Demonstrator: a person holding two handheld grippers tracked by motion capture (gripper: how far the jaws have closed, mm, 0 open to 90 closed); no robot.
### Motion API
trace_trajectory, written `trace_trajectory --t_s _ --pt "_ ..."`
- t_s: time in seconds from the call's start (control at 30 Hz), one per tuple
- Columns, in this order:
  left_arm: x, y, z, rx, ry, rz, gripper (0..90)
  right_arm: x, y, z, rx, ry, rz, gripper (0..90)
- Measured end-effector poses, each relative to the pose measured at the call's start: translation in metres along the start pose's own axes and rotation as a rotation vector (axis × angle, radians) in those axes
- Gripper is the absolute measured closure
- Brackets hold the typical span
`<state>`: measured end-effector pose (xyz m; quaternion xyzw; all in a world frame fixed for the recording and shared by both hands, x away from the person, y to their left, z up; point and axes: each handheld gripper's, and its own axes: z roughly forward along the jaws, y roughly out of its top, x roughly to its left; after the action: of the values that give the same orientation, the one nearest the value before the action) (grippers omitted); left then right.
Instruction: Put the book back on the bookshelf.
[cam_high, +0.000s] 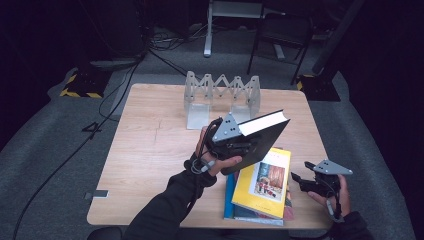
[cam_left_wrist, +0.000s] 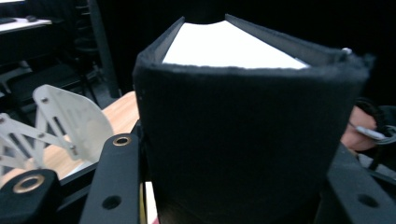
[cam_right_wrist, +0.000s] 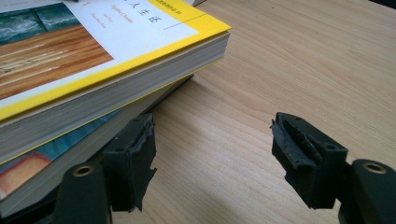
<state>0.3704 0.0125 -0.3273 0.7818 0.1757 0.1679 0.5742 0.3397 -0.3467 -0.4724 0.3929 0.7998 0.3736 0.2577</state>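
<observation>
My left gripper (cam_high: 240, 147) holds a thick black book (cam_high: 261, 136) in the air above the table's middle, tilted, with its white page edge facing up. In the left gripper view the jaws press on the book (cam_left_wrist: 243, 140) from both sides. A yellow-covered book (cam_high: 262, 182) lies on top of a blue one (cam_high: 231, 200) at the table's front right. My right gripper (cam_high: 299, 181) rests low just right of this stack, open with nothing between its jaws. In the right gripper view (cam_right_wrist: 215, 149) its left pad (cam_right_wrist: 135, 154) sits close beside the stack's edge, under the yellow book (cam_right_wrist: 93, 51).
A clear folding book rack (cam_high: 222, 95) stands at the far side of the wooden table (cam_high: 150, 150), and also appears at the left of the left gripper view (cam_left_wrist: 60, 121). Chairs and cables lie on the dark floor beyond.
</observation>
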Motion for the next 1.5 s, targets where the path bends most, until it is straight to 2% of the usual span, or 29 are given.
trace_trajectory --t_s 0.17,0.4,0.5,0.53,0.6,0.67,0.77,0.8,0.83,0.93,0.97,1.07,1.1,1.2,1.27,1.4,1.5 --pt "0.013 0.003 -0.003 0.013 0.052 -0.009 52.8 0.001 -0.001 0.003 0.017 0.005 -0.003 30.1" --pt "0.036 0.002 -0.01 0.029 0.127 -0.025 52.8 0.0 -0.001 0.003 0.013 0.008 0.005 30.2" --pt "0.047 -0.001 -0.015 0.035 0.156 -0.052 52.8 0.0 -0.002 0.003 0.014 0.01 0.006 30.2" --pt "0.047 -0.001 -0.015 0.035 0.156 -0.052 52.8 0.0 -0.002 0.003 0.015 0.01 0.008 30.2" --pt "0.057 -0.003 -0.02 0.039 0.194 -0.065 52.8 0.0 -0.002 0.003 0.014 0.012 0.009 30.2" --pt "0.061 -0.004 -0.022 0.039 0.205 -0.073 52.8 0.0 -0.002 0.003 0.014 0.012 0.008 30.2" --pt "0.074 -0.008 -0.029 0.031 0.233 -0.119 52.7 0.0 -0.002 0.004 0.017 0.014 0.01 30.2" --pt "0.082 -0.01 -0.033 0.027 0.259 -0.143 52.8 -0.001 -0.002 0.004 0.018 0.014 0.008 30.3" --pt "0.085 -0.012 -0.035 0.026 0.274 -0.15 52.7 -0.001 -0.002 0.003 0.017 0.014 0.01 30.2" --pt "0.092 -0.014 -0.037 0.035 0.308 -0.156 52.8 -0.002 -0.002 0.002 0.012 0.014 0.018 30.3" --pt "0.098 -0.016 -0.038 0.048 0.342 -0.158 52.8 -0.002 -0.002 0.003 0.011 0.014 0.02 30.3" --pt "0.104 -0.019 -0.039 0.056 0.396 -0.155 52.7 -0.002 -0.003 0.004 0.024 0.015 0.007 30.3" --pt "0.104 -0.019 -0.039 0.056 0.396 -0.155 52.7 -0.002 -0.003 0.004 0.024 0.015 0.007 30.3" --pt "0.112 -0.023 -0.039 0.068 0.432 -0.157 52.7 -0.001 -0.004 0.005 0.034 0.014 -0.002 30.3" --pt "0.117 -0.027 -0.04 0.065 0.443 -0.183 52.7 -0.001 -0.004 0.005 0.036 0.012 -0.005 30.3" --pt "0.124 -0.03 -0.041 0.068 0.474 -0.2 52.7 -0.001 -0.004 0.005 0.036 0.014 -0.002 30.4" --pt "0.131 -0.033 -0.043 0.061 0.481 -0.224 52.7 -0.001 -0.004 0.005 0.035 0.013 -0.007 30.4"
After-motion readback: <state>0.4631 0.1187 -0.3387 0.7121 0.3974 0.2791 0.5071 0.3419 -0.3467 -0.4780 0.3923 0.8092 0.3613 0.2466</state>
